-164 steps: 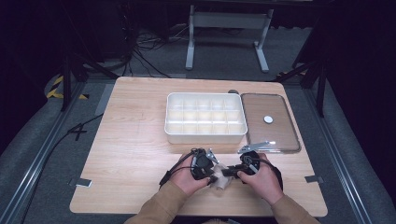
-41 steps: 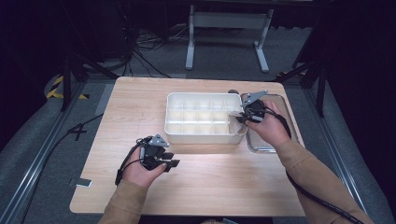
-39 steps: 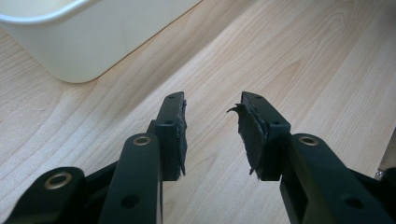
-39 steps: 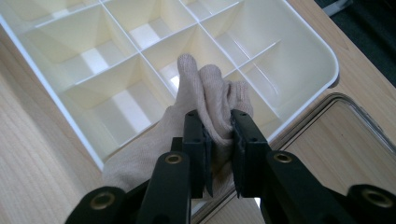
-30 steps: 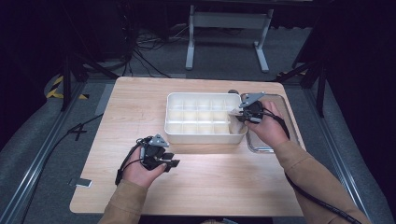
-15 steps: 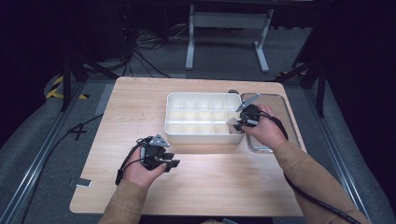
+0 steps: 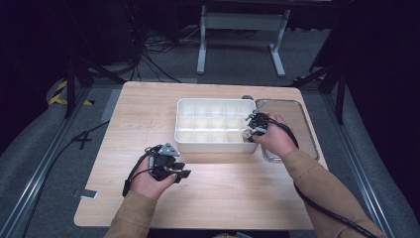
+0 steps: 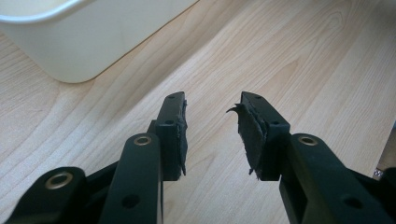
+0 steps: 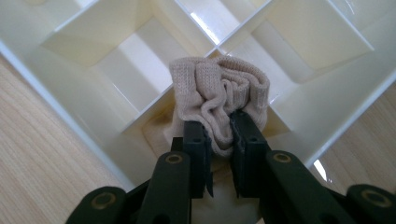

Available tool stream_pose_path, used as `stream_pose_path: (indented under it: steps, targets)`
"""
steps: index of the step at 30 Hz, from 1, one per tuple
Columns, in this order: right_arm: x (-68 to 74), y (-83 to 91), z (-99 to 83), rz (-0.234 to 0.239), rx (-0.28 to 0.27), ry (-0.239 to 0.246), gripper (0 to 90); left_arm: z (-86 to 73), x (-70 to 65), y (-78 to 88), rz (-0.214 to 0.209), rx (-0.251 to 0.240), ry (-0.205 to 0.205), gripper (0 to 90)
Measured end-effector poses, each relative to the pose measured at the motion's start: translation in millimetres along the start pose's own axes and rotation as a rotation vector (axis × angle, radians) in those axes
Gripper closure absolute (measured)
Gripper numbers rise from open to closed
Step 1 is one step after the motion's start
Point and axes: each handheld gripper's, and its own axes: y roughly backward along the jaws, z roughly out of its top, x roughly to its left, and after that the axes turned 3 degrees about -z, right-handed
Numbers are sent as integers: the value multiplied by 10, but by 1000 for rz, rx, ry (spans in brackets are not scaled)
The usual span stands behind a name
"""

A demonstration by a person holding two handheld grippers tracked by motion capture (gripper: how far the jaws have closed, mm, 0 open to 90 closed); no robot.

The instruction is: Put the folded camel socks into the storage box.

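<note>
Beige knitted cloth (image 9: 219, 102), rolled into a bundle like a sock, sits pinched between the jaws of my right gripper (image 9: 219, 135), which are drawn close together on its bunched folds. I hold it over the white divided tray (image 7: 184, 134), at the tray's near right corner, where the bundle hangs above a corner compartment and partly covers the divider walls beneath it. In the high view my right gripper (image 7: 253, 126) sits at the tray's right edge, my right hand (image 7: 275, 139) behind it and resting over the left edge of the clear lid (image 7: 302, 111) that lies flat on the table just right of the tray. Whether the cloth touches the bottom of the compartment I cannot tell.

My left gripper (image 7: 173, 169) is well apart from all that, over bare wood at the near left of the wooden table (image 7: 148, 99), held in my left hand (image 7: 148, 178). Its jaws stand apart with nothing between them; in the left gripper view (image 8: 212, 123) I see only wood grain in the gap, and the worn pads (image 8: 250, 128) are frayed at their edges. A rounded corner of the tray shows at the far left of that view, near but not touching the jaws.
</note>
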Motion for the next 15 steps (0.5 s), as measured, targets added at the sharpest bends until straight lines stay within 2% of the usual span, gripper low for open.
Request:
stream_pose_path:
  steps: [6,12,13,15]
  targets:
    - [30,-42,54,-12,40,5,781,3,3,-10,-2,8,-8,621]
    - [-2,-98,104,13,80,0,781,4,-3,-18,-3,9,-4,621]
    - [-5,-115,114,20,88,-17,781,4,-2,-18,-4,9,-5,621]
    - [-8,-128,118,22,97,-19,780,3,3,-20,-5,7,-3,621]
